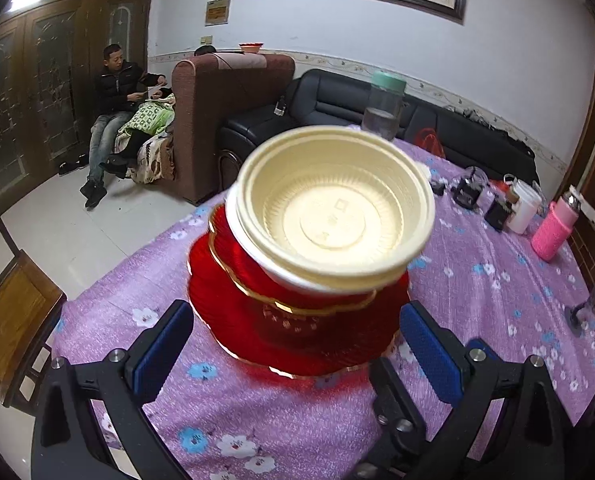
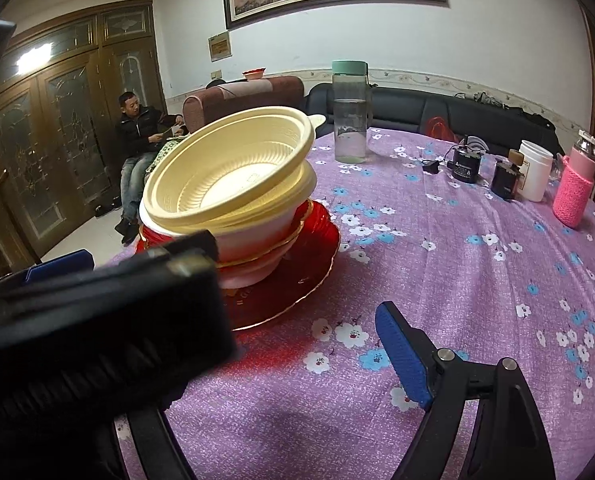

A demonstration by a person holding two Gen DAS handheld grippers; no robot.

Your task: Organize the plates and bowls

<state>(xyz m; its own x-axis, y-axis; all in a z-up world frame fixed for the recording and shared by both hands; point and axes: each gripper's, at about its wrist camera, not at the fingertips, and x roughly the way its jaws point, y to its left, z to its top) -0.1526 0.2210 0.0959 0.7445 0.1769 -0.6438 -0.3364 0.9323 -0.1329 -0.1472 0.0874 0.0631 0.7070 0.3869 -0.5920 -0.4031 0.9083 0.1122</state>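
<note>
A leaning stack stands on the purple flowered tablecloth (image 1: 477, 280). At the bottom lies a red plate (image 1: 329, 360) (image 2: 297, 280) with a gold edge. On it rest a red bowl (image 1: 233, 256), a white bowl (image 1: 253, 256) (image 2: 249, 244) and cream bowls (image 1: 333, 216) (image 2: 225, 176) tilted on top. My left gripper (image 1: 297, 340) is open, its blue pads (image 1: 161, 348) on either side of the plate's near edge without touching. My right gripper (image 2: 293, 320) is open to the right of the stack. Only its right pad (image 2: 403, 356) shows. The left gripper's black body (image 2: 97, 328) hides the other.
A green-lidded water bottle (image 2: 349, 112) stands behind the stack. At the far right are black devices (image 2: 465, 164), a white jar (image 2: 533, 176) and a pink-sleeved bottle (image 2: 573, 192). A wooden chair (image 1: 13, 320) is at the table's left edge. A person (image 1: 113, 92) sits on a sofa beyond.
</note>
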